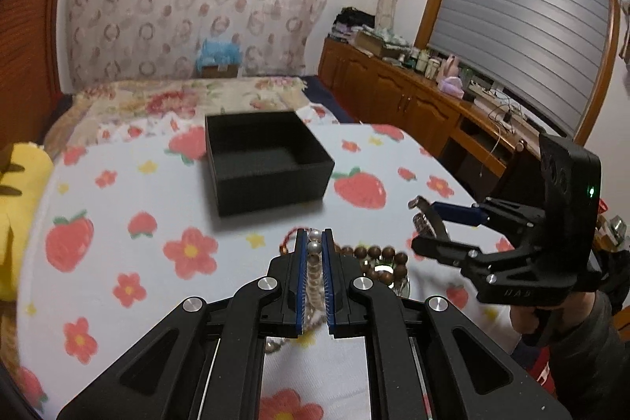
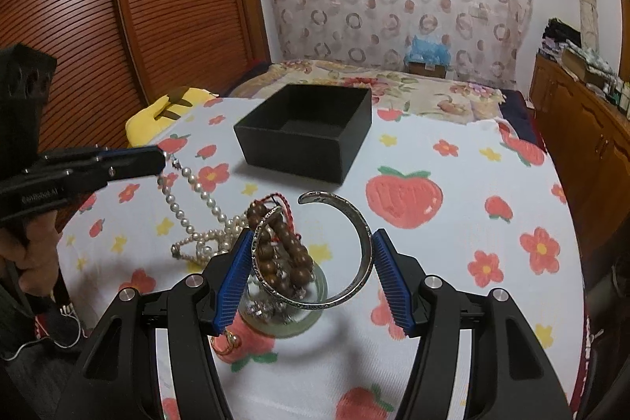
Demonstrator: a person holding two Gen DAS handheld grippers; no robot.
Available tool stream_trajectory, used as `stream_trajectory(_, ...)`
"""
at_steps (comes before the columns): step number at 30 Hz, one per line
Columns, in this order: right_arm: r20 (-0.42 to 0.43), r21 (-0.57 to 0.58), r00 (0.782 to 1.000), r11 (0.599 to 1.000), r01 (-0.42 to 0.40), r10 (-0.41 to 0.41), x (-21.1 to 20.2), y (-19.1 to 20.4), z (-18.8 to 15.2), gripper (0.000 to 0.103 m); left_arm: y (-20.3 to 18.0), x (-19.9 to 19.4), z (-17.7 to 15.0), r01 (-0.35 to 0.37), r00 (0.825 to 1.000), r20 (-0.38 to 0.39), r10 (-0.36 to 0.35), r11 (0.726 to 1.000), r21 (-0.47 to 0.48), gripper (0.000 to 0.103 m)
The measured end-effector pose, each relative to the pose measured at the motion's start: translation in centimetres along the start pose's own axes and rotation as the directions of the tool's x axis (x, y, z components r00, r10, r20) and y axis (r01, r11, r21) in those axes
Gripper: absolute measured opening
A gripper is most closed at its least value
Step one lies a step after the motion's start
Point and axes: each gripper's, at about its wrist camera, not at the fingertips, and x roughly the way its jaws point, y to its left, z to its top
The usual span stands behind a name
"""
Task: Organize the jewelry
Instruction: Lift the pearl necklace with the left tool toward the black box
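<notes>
My left gripper [image 1: 315, 235] is shut on a white pearl necklace [image 1: 314, 264]; in the right wrist view the left gripper [image 2: 163, 160] holds the necklace [image 2: 197, 199] lifted, its tail trailing down to the cloth. My right gripper [image 2: 311, 239] is shut on a silver cuff bracelet [image 2: 354, 235], held above a small glass dish [image 2: 315, 313]. In the left wrist view the right gripper [image 1: 423, 223] holds the cuff [image 1: 427, 219]. A brown wooden bead bracelet [image 2: 287, 250] with a red cord lies on the dish. An open, empty black box [image 2: 307, 128] stands beyond, also in the left wrist view [image 1: 267, 164].
The table carries a white cloth with strawberries and flowers [image 2: 453, 223]. Gold rings [image 2: 228, 343] lie by the dish. A yellow plush [image 2: 169, 113] sits at the far left edge. A bed [image 2: 393, 81] lies behind; wooden cabinets [image 1: 413, 97] stand to the right.
</notes>
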Motion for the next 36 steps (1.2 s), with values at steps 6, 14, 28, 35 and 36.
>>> stream_trajectory(6,0.026,-0.025,1.000,1.000,-0.001,0.002,-0.3,0.6,1.5,0.063,-0.5,-0.9,2.0,-0.004,0.999,0.043,0.003,1.000,0.026,0.006)
stream_trajectory(14,0.046,-0.031,0.999,1.000,-0.001,0.002,-0.5,0.8,2.3,0.063,-1.6,-2.8,4.3,0.000,0.995,0.100,-0.005,0.998,0.056,0.006)
stream_trajectory(28,0.051,-0.031,0.999,1.000,0.002,-0.001,-0.5,0.6,2.8,0.063,-2.4,-5.2,6.9,-0.004,0.987,0.163,-0.010,0.996,0.086,0.006)
stream_trajectory(35,0.053,-0.028,0.999,1.000,0.007,-0.005,-0.4,0.7,2.7,0.063,-2.4,-7.0,8.5,-0.030,0.976,0.218,0.009,0.995,0.090,0.006)
stream_trajectory(36,0.054,-0.029,0.999,1.000,0.007,-0.005,-0.4,0.7,2.8,0.063,-2.3,-7.1,8.8,-0.040,0.975,0.221,0.019,0.995,0.094,0.006)
